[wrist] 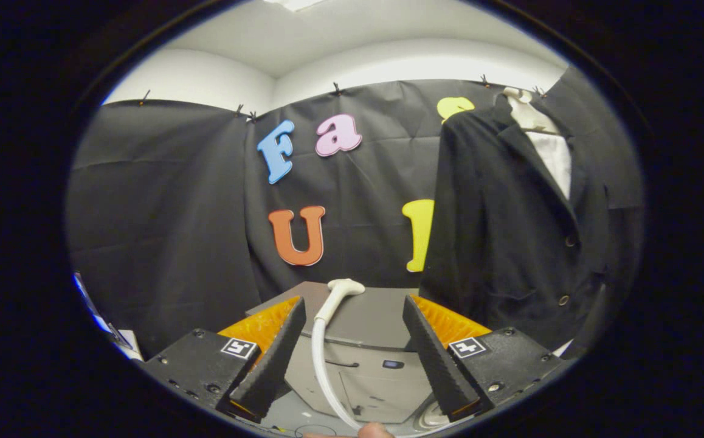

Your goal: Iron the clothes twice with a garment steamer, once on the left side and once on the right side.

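Fingers: nearest me, my gripper (352,347) has its fingers spread wide, holding nothing; a fingertip (376,431) of a person peeks in just under them.
Steamer head: the pale steamer head (345,287) lies on top of the grey cabinet (364,316), beyond the fingers and roughly midway between them, not touched by either.
Hose: the white hose (320,359) runs from the steamer head down the cabinet's front, passing closer to my left finger than my right.
Jacket: the dark jacket (510,231) hangs to the right of the cabinet, over a white shirt (552,152) on a hanger (525,109), well apart from the steamer head.
Step, as I judge it: I have yet to pick up the steamer; neither side of the jacket looks treated.
Risk one: if I close on the hose and not the neck of the head, it could swing or slip out, since the hose bends.
Risk two: the hose trailing down the cabinet may drag or snag when I carry the head across to the jacket.
Risk three: the jacket hangs loose, so pushing it could swing it away.
Surface: the cabinet top is flat, grey and matte, with a drawer-like front below.
Room: black cloth (163,207) walls the booth, under a white ceiling.
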Demonstrator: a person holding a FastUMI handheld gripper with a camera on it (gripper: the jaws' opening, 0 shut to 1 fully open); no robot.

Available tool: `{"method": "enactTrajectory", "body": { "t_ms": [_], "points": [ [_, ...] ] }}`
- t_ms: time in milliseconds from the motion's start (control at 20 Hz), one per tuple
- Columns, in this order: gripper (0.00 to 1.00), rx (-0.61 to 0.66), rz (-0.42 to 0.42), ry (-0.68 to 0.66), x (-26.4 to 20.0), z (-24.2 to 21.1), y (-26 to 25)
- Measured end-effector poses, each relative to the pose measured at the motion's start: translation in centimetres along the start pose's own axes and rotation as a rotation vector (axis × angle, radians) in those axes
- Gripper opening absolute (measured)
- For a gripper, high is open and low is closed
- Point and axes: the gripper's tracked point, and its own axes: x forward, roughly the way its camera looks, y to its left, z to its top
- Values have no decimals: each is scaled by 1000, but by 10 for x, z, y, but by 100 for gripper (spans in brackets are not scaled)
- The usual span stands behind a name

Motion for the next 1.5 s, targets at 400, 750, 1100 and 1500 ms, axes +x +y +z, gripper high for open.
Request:
{"method": "enactTrajectory", "body": {
  "t_ms": [400, 750, 1100, 1500],
  "points": [
    [100, 5, 32, 252, 183, -45, 28],
    [98, 27, -43, 494, 274, -103, 25],
    [93, -10, -119, 644, 306, -139, 15],
    [61, -22, -120, 653, 310, -143, 27]
  ]
}}
